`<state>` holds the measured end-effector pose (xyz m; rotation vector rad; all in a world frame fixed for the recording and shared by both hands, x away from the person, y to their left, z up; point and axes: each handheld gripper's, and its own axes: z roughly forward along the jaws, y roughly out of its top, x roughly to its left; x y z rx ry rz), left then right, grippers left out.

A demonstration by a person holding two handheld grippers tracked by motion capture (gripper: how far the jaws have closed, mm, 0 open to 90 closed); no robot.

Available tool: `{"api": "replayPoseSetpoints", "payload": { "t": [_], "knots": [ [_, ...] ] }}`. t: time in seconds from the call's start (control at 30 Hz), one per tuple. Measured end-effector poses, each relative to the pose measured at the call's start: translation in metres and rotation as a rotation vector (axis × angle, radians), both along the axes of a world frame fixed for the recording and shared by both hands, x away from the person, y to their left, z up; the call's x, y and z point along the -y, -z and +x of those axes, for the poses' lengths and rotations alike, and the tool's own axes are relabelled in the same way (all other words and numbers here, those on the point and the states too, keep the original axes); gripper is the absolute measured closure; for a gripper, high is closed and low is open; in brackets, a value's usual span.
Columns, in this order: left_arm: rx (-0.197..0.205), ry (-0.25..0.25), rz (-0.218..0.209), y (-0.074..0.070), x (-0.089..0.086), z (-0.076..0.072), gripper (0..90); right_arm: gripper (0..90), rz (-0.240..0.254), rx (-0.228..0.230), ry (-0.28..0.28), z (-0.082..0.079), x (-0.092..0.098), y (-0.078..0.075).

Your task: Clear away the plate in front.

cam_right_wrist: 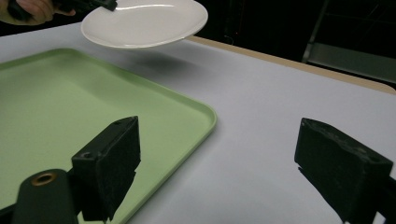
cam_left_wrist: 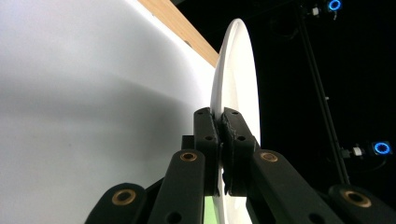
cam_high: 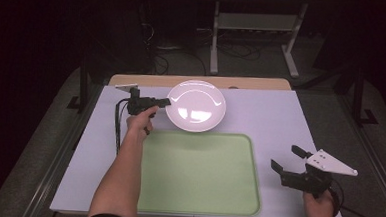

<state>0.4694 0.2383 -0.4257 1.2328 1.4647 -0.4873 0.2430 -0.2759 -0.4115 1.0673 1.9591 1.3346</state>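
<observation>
Left claw [cam_high: 164, 102] is shut tight on the rim of the white plate [cam_high: 196, 105], which is held up above the table [cam_high: 275, 118] beyond the green tray [cam_high: 197, 174]. Right claw [cam_high: 291, 158] is held wide open beside the tray.

The white plate [cam_high: 196, 106] is round, shallow and glossy, with ceiling light glaring off its face. It is off the table, held level by its left rim: the left gripper [cam_high: 162, 102] has its jaws closed on that rim, one above and one below, as the left gripper view makes plain. In the right gripper view the plate [cam_right_wrist: 144, 22] hangs clear of the surface with its shadow on the white table cover beneath it. It sits above the far middle of the table, just beyond the far edge of the green tray [cam_high: 200, 173]. The tray is rectangular with rounded corners and a low raised rim, lying flat and bare.
</observation>
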Motion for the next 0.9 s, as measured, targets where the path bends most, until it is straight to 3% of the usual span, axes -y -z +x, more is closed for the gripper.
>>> {"api": "replayPoseSetpoints", "payload": {
  "t": [0.4, 0.9],
  "knots": [
    [0.017, 0.046, -0.019, -0.001, -0.003, -0.021, 86.6, 13.3, -0.008, -0.002, 0.0, 0.0, -0.002, 0.0],
    [0.023, 0.054, -0.015, -0.002, -0.018, -0.043, 86.7, 13.3, -0.009, 0.003, 0.014, 0.0, -0.002, 0.0]
  ]
}}
